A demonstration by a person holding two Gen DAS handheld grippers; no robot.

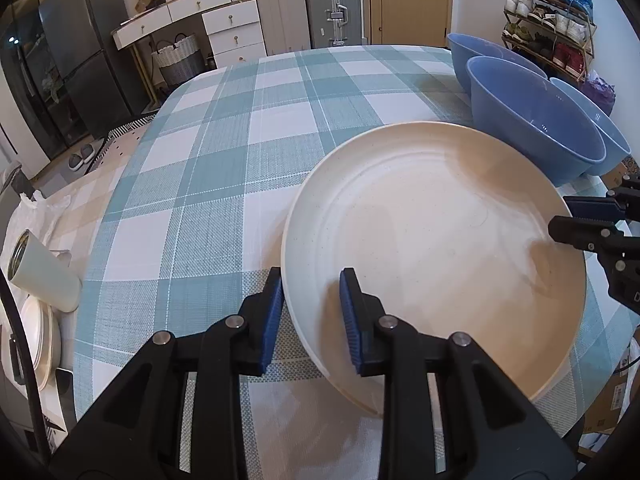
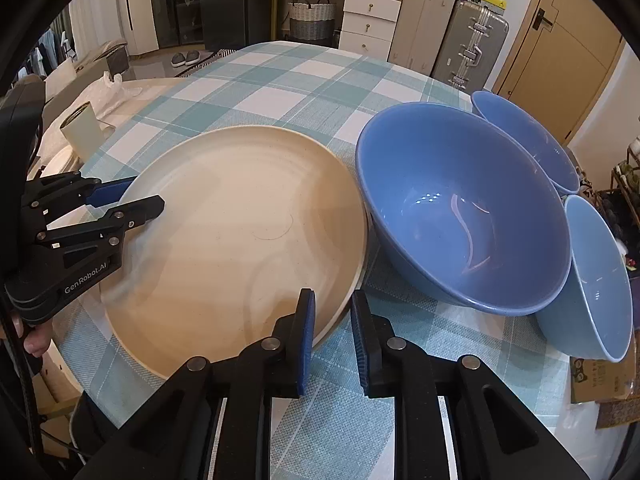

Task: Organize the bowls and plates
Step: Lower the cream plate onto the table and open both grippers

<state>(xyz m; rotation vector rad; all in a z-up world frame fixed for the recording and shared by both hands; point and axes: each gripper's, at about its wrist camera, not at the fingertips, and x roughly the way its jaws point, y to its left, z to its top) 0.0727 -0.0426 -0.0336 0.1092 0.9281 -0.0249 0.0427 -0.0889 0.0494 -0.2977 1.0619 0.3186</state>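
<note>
Cream plate, both hand-held grippers' jaws astride opposite rims

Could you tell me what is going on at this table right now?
A person holds two grippers at a cream plate on a checked table. The left gripper straddles one edge of the plate, one finger inside the rim and one outside. The right gripper does the same at the opposite edge. Both are open around the rim, with gaps showing, so the plate does not look clamped. Three blue bowls sit beside it, the nearest touching or almost touching the plate.
</note>
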